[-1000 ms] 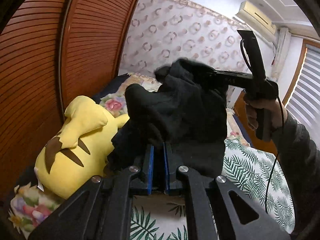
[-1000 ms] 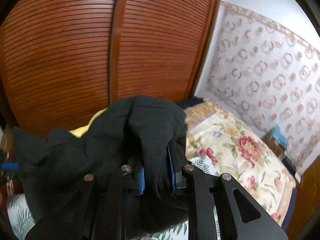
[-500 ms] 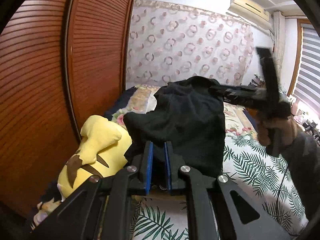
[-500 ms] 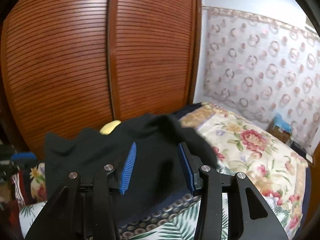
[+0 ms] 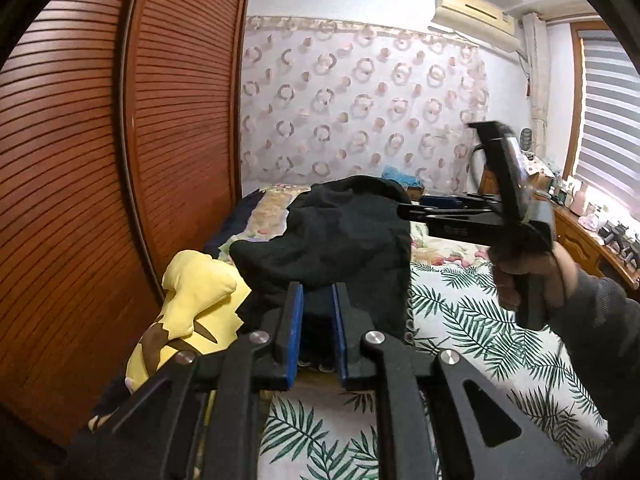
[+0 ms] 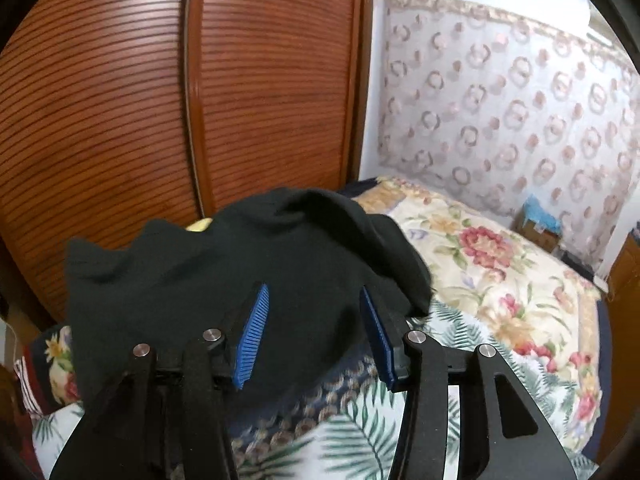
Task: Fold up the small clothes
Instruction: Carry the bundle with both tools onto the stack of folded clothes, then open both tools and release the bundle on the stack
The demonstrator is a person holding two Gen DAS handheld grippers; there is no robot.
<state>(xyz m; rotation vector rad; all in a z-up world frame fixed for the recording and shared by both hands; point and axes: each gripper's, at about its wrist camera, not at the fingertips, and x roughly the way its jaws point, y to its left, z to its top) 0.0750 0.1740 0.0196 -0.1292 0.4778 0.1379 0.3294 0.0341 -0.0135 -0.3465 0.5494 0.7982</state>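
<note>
A small black garment (image 5: 340, 240) hangs bunched above the bed. My left gripper (image 5: 316, 288) is shut on its lower edge, with black cloth pinched between the blue pads. In the left wrist view my right gripper (image 5: 416, 205) comes in from the right, held by a hand (image 5: 520, 276), its tips at the garment's upper right edge. In the right wrist view the right gripper (image 6: 312, 292) has its jaws opening. Its blue pads stand well apart and do not press the black garment (image 6: 200, 280), which lies loosely between and beyond them.
Below is a bed with a leaf-print sheet (image 5: 480, 320) and a floral quilt (image 6: 480, 248). A yellow plush toy (image 5: 192, 296) lies at its left side against brown louvred wardrobe doors (image 5: 80, 160). A wooden cabinet (image 5: 592, 240) with small items stands at the right under a window blind.
The right gripper's jaws have spread apart and let go of the black garment. The left gripper has risen with the garment still in it, and the garment hangs lower on the right.
</note>
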